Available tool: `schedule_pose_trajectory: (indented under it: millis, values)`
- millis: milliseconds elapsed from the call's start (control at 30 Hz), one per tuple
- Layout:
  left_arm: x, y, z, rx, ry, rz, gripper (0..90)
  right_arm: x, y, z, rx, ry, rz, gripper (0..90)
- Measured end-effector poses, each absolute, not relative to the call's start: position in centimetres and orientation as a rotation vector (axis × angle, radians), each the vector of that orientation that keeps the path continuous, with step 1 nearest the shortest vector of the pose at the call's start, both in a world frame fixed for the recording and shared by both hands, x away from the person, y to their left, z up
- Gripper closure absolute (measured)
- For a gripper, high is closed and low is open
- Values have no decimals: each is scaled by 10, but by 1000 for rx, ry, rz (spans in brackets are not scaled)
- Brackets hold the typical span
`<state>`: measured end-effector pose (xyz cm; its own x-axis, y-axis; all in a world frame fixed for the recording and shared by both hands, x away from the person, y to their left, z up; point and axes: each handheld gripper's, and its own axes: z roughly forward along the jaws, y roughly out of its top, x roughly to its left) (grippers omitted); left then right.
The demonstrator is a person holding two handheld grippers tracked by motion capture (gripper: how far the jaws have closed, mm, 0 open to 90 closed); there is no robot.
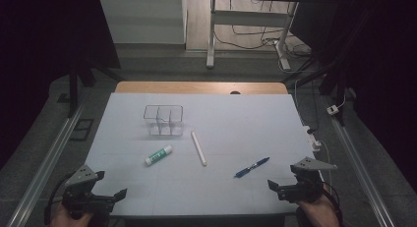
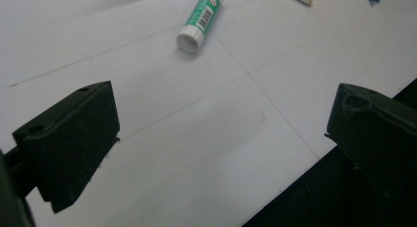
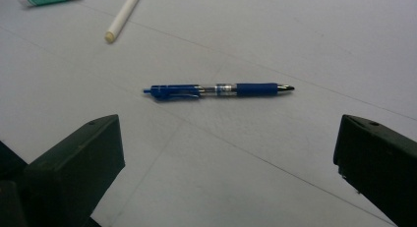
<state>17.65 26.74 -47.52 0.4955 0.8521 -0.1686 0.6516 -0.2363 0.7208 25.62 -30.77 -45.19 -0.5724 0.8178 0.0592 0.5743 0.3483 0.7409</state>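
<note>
Both hand-held grippers wide, holding nothing.
My right hand-held gripper (image 3: 228,153) faces the blue pen (image 3: 219,90); my left hand-held gripper (image 2: 221,133) sits near the glue stick (image 2: 201,20) on the bench (image 1: 236,124).

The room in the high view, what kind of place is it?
Probably a lab or workshop set up for recording. A white-covered table stands between metal floor rails, loose cables trail beneath a white-framed desk behind, and dark surroundings enclose everything.
</note>
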Motion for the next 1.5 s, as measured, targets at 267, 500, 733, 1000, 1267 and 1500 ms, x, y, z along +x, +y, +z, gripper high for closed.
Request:
schedule_pose_trajectory:
  millis: [267,500,733,1000,1267,1500]
  values:
    - [176,269,-475,1968,1219,325,3,258,-310,-452,1230,2305,1053,0]
    - [177,269,-475,1967,1228,327,0,258,-309,-453,1214,2322,1049,0]
    - [178,269,-475,1968,1233,328,0,258,-308,-453,1202,2337,1047,0]
    - [179,269,-474,1958,1233,336,0,258,-308,-453,1203,2341,1045,0]
    - [183,271,-470,1925,1220,350,0,258,-307,-453,1202,2343,1045,0]
    - [194,269,-468,1903,1183,327,0,257,-306,-453,1177,2348,1027,0]
